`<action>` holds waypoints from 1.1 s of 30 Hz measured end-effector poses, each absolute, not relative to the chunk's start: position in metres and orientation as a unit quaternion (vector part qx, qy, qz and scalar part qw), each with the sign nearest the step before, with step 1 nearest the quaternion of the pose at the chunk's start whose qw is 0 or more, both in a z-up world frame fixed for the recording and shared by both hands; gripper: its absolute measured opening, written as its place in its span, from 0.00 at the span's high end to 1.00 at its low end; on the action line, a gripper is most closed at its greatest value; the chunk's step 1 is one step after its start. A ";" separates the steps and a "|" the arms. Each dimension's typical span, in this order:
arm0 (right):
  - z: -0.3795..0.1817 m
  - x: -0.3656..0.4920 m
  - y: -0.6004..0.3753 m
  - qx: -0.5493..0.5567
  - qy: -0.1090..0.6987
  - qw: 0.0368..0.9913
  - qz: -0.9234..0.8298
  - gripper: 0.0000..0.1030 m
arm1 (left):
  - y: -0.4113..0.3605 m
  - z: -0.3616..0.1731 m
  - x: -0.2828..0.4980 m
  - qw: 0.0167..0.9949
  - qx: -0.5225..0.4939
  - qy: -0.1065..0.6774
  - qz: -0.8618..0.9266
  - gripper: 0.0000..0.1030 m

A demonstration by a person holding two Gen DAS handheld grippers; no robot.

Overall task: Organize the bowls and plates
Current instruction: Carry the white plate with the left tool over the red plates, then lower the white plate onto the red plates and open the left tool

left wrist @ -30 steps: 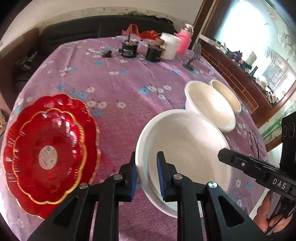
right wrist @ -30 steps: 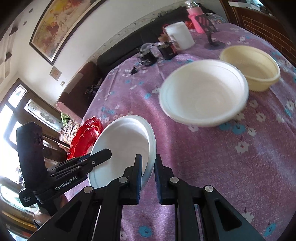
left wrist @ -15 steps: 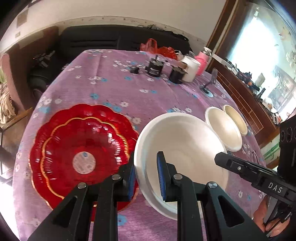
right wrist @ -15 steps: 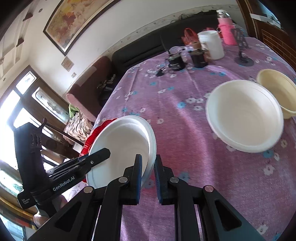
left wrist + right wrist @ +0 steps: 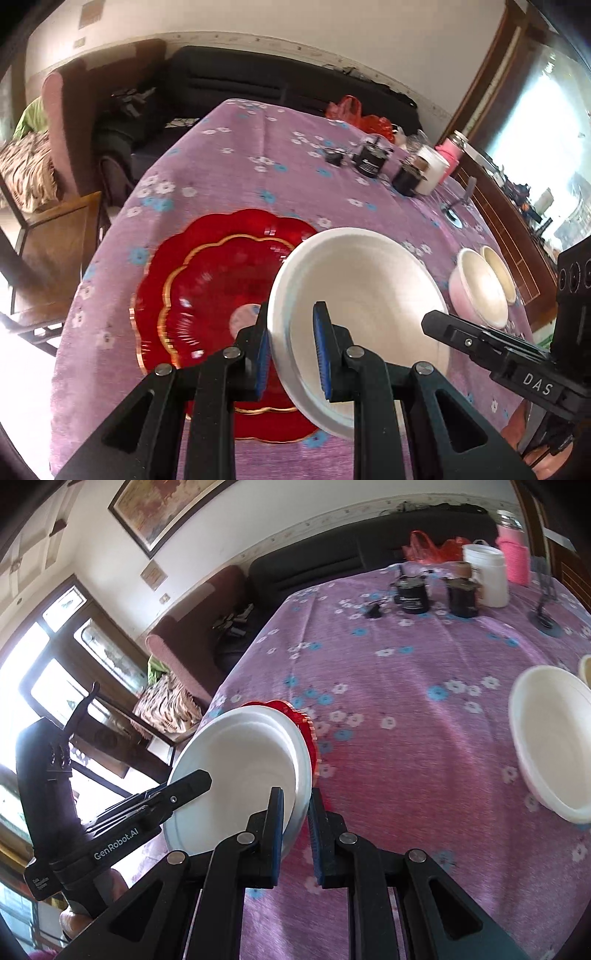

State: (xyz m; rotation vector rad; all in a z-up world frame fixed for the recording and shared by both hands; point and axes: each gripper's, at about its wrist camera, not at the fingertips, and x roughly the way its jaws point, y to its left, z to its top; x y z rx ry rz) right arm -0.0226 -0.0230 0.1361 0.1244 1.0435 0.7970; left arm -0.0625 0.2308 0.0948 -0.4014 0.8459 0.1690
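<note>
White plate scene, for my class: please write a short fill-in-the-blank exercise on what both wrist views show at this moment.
1. Both grippers grip the rim of the same ____ plate.
2. Below it on the tablecloth lies a scalloped ____ plate with gold trim.
3. The left gripper and the right gripper are both ____ on the rim.

Missing words: white; red; shut

- I see a white plate (image 5: 364,295) against black gripper fingers with blue pads (image 5: 320,350).
- The scalloped platter (image 5: 207,280) is red with gold edging.
- The tablecloth (image 5: 406,709) is purple, dotted with white and blue flowers.
- One bowl (image 5: 550,738) is cream.
</note>
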 end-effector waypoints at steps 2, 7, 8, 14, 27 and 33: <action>0.134 -0.023 -0.012 0.052 0.487 0.787 0.375 0.86 | 0.239 0.094 -0.066 0.888 -0.198 0.405 0.091 0.81; 0.128 -0.025 0.011 0.036 0.490 0.784 0.378 0.86 | 0.254 0.088 -0.069 0.885 -0.207 0.404 0.105 0.80; 0.126 -0.024 0.015 0.033 0.491 0.784 0.378 0.86 | 0.257 0.086 -0.069 0.884 -0.208 0.406 0.107 0.80; 0.111 -0.019 0.032 0.023 0.504 0.777 0.377 0.86 | 0.270 0.071 -0.066 0.876 -0.218 0.414 0.116 0.80; 0.090 -0.011 0.044 0.015 0.520 0.769 0.371 0.86 | 0.275 0.052 -0.056 0.870 -0.209 0.425 0.135 0.80; 0.084 -0.007 0.046 0.016 0.524 0.768 0.367 0.86 | 0.272 0.049 -0.054 0.872 -0.192 0.425 0.147 0.80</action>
